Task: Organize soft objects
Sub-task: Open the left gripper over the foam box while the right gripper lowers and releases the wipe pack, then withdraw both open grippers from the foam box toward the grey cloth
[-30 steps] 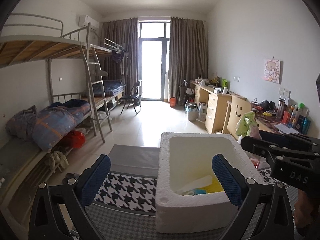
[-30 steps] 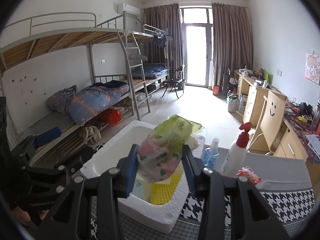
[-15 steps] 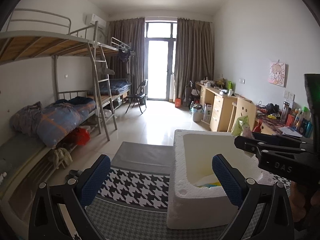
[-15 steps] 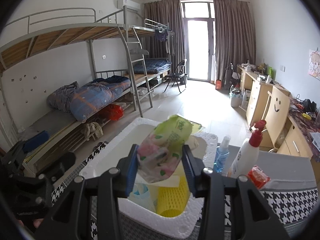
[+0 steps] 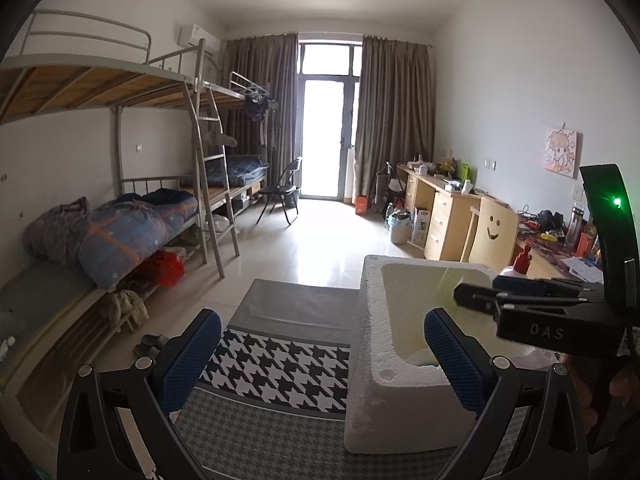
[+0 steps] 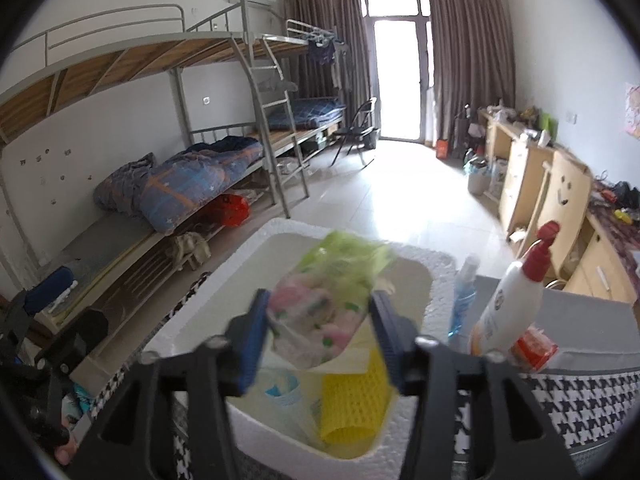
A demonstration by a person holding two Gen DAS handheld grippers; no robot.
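The packet (image 6: 320, 316) between the right gripper (image 6: 320, 340) fingers is smeared by blur, so its print reads only as pink flowers on clear crinkled plastic with a green top; whether the blue pads still touch it cannot be told for certain. The jaws have just been opening, and a thin gap seems to show on each side of the packet, which hangs over the inside of the foam box (image 6: 440, 264). In the left wrist view the right gripper's black body covers the box's right half and hides most of what lies inside; only a pale yellow sliver shows behind it.

The box is white, grainy foam with thick rounded walls, standing on a houndstooth mat (image 5: 276, 364). At the bottom of the box, below the packet, lie a yellow ridged roll (image 6: 352, 404) and a bluish white wrapper (image 6: 280, 392), both partly cut off by the gripper arms. Just outside the box's right wall stand a white pump bottle (image 6: 508, 312) with a red nozzle, a small blue spray bottle (image 6: 460, 300) and a red packet (image 6: 534, 348).

The left gripper (image 5: 320, 356) is spread wide with nothing between its pads, its right pad in front of the box's near wall.
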